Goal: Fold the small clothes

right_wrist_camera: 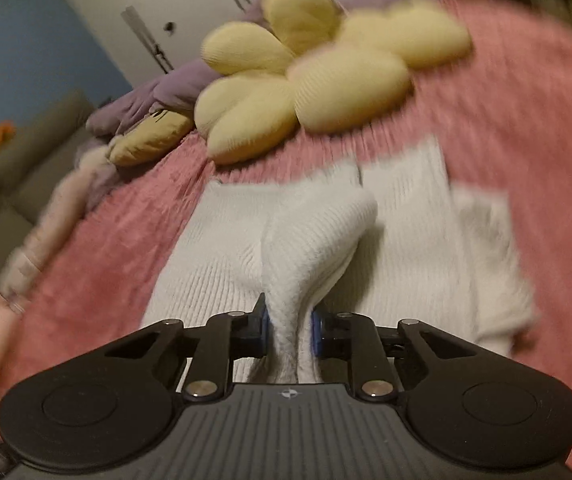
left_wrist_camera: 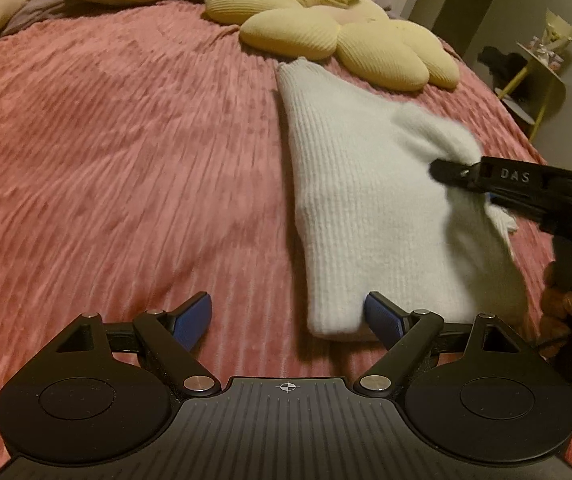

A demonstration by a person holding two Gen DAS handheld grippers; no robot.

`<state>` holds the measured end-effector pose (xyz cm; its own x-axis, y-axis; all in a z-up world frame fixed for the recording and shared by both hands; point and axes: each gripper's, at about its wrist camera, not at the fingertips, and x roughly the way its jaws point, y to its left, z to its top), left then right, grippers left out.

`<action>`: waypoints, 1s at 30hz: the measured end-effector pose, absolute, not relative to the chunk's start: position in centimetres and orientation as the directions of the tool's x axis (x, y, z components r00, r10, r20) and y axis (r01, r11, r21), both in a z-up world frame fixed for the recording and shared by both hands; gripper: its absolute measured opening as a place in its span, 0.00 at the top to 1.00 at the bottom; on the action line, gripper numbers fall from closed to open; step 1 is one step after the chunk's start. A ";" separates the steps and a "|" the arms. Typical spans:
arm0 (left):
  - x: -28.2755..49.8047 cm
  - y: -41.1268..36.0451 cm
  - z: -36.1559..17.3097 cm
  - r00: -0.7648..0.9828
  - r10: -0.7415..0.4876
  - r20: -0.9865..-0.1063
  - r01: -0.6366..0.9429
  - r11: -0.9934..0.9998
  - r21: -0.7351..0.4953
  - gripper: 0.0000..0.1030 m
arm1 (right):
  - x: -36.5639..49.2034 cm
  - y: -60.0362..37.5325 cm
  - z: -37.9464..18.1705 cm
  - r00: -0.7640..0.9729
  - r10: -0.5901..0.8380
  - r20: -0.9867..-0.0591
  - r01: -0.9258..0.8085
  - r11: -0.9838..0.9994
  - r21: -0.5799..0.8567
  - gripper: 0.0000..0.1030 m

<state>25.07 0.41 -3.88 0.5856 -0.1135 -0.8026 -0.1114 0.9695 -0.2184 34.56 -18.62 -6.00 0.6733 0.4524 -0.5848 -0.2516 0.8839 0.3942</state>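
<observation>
1. Two grippers show at this moment, over a pink ribbed bedspread [left_wrist_camera: 125, 160] that fills most of both views.
2. In the left wrist view, the left gripper [left_wrist_camera: 288, 316] sits at the bottom of the frame with its jaws spread wide and nothing between them; its blue pads [left_wrist_camera: 193, 316] hang over bare bedspread, and the right-hand pad sits at the near edge of the white knit garment [left_wrist_camera: 358, 200].
3. That garment lies right of centre in the left wrist view, running from its near edge at lower centre up toward the yellow flower-shaped cushion [left_wrist_camera: 326, 28] at the top of the frame.
4. At the right edge of the same view, the right gripper [left_wrist_camera: 446, 170] reaches in from the side, its tips buried in a bunched fold of the garment.
5. In the right wrist view, the right gripper [right_wrist_camera: 288, 330] has its jaws pinched nearly together on a raised ridge of the white knit, which rises from the centre of the frame; the rest of the garment lies flat around it.
6. Motion blur softens the right wrist view, where the cushion sits upper centre and a purple blanket [right_wrist_camera: 145, 100] lies to its left.
</observation>
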 end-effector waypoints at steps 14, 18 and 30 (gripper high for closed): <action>25.7 -2.2 -4.0 0.578 -0.131 -0.805 -0.055 0.979 -0.198 0.13 | 32.0 -20.1 -4.4 0.814 0.158 -0.559 -0.186 0.983 0.007 0.83; 25.9 -2.3 -4.2 0.570 -0.133 -0.811 -0.061 0.977 -0.203 0.13 | 32.3 -20.4 -5.5 0.811 0.144 -0.567 -0.187 0.982 -0.017 0.82; 25.6 -2.9 -3.2 0.574 -0.104 -0.812 -0.068 0.982 -0.174 0.13 | 26.7 -25.1 -4.7 0.818 0.202 -0.539 -0.080 0.967 0.241 0.47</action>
<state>25.62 -2.89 -3.17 0.5737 -0.1043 -0.8124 -0.0684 0.9823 -0.1744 26.72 -25.11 -4.68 0.8176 0.2016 -0.5394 -0.0798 0.9674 0.2405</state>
